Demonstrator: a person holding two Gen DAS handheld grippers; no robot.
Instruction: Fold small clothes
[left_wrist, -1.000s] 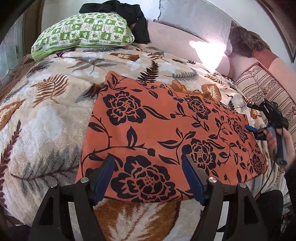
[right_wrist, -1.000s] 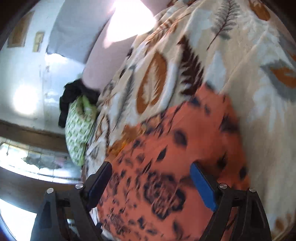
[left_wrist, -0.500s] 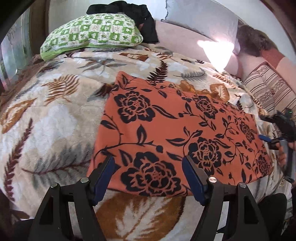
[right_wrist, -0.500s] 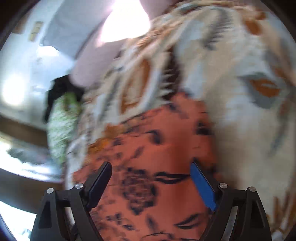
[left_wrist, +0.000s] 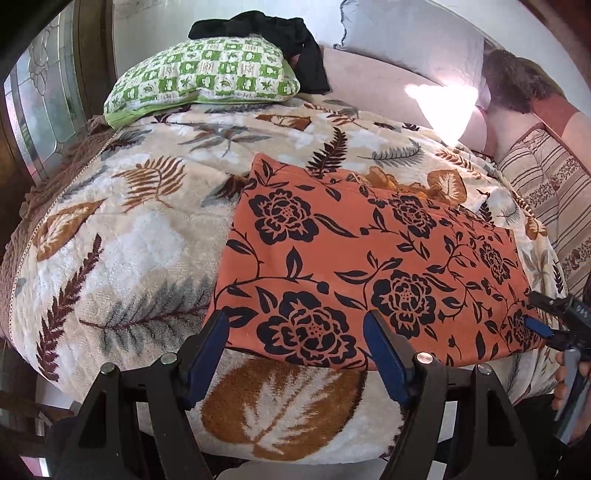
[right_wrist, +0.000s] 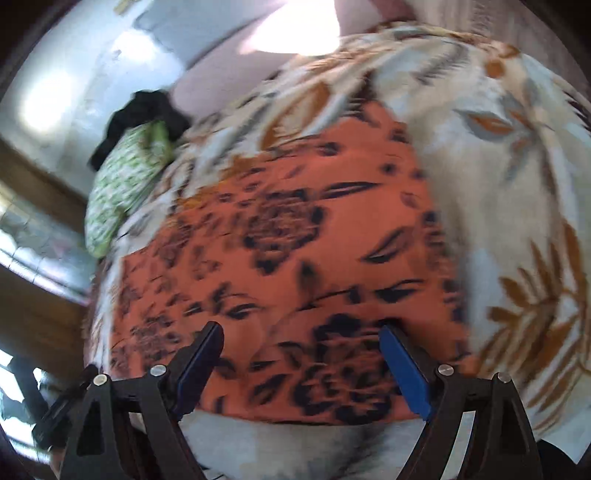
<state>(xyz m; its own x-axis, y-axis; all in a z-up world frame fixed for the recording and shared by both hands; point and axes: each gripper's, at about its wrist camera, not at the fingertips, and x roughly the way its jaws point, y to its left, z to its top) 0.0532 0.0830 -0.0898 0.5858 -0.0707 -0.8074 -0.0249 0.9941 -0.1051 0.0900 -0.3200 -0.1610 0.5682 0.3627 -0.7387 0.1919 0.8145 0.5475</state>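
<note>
Left wrist view: left tool (left_wrist: 295, 347), fingers apart, hovers over the near-left corner of the orange floral cloth (left_wrist: 369, 266), which lies flat on the leaf-print blanket (left_wrist: 122, 236), long axis running left-right. Right tool (right_wrist: 301, 363), also apart, is at the near-right corner. Farther off sits a green pillow (left_wrist: 207, 77).

Left tongs (left_wrist: 295, 354) and right tongs (right_wrist: 301, 365) both spread wide

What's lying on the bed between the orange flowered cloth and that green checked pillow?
Only the leaf-print blanket, nothing else: the left wrist view shows it running from the cloth to the pillow.
</note>
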